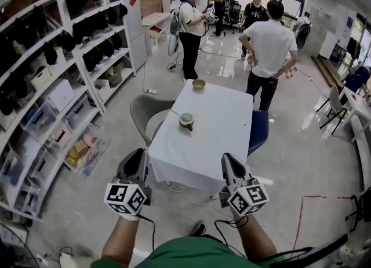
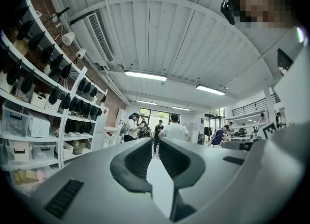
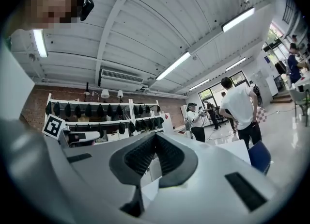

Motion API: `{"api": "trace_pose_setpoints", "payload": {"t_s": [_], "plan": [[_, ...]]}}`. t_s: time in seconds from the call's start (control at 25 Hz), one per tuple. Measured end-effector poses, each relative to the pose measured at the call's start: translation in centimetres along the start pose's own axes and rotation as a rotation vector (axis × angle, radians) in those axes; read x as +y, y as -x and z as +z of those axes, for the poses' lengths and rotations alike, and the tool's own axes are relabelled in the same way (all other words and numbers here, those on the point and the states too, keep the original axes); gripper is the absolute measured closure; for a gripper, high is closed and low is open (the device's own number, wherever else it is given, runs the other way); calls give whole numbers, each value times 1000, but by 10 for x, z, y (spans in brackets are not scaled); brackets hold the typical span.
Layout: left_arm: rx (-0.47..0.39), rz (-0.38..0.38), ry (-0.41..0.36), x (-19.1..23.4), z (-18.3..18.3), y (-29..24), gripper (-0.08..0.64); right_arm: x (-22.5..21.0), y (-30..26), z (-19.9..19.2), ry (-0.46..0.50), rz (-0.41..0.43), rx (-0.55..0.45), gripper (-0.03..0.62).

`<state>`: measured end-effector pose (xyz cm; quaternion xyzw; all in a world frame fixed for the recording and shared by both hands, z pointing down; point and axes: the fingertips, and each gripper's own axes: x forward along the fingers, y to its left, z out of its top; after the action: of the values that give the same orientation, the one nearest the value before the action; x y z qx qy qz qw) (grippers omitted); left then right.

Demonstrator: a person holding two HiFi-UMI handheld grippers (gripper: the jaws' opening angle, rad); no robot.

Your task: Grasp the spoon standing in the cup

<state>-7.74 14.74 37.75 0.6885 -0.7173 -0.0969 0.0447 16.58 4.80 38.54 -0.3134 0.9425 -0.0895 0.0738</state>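
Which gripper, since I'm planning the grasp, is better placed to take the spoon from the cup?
Left, probably. Both hover short of the table, equally far from the cup, but the spoon leans toward the left gripper, whose jaws stand slightly apart; the right gripper is shut.

Bright, even indoor light fell from long white fluorescent ceiling tubes (image 2: 145,75) high above the left claw (image 2: 155,140) and the right claw (image 3: 156,135). Far ahead of both claws, the glossy pale floor (image 1: 229,67) carried soft glare. Shadows were faint throughout. Each claw's grey body, close to its lens, was blurred, while the room beyond it looked sharper. Fisheye distortion bent the straight lines at the edges, and the corners went black.
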Motion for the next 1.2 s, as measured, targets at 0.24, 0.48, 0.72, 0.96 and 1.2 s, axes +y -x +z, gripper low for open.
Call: {"api": "trace_pose_setpoints", "payload": {"t_s": [0.24,0.48,0.72,0.96,1.2], "plan": [[15,40,-18,-20,-8,-52,502,-61,-26,8,-22,31,4,569],[12,71,-27,-30,-15,-92,502,-103,-47,19,-16,48,-11,569],[26,83,-30,-21,-23,-128,502,-132,-69,22,-14,32,-12,569],[51,51,5,4,-44,-175,502,-151,-101,14,9,-11,2,569],[41,3,8,61,-44,-234,502,-163,-156,5,32,-99,5,569]]}}
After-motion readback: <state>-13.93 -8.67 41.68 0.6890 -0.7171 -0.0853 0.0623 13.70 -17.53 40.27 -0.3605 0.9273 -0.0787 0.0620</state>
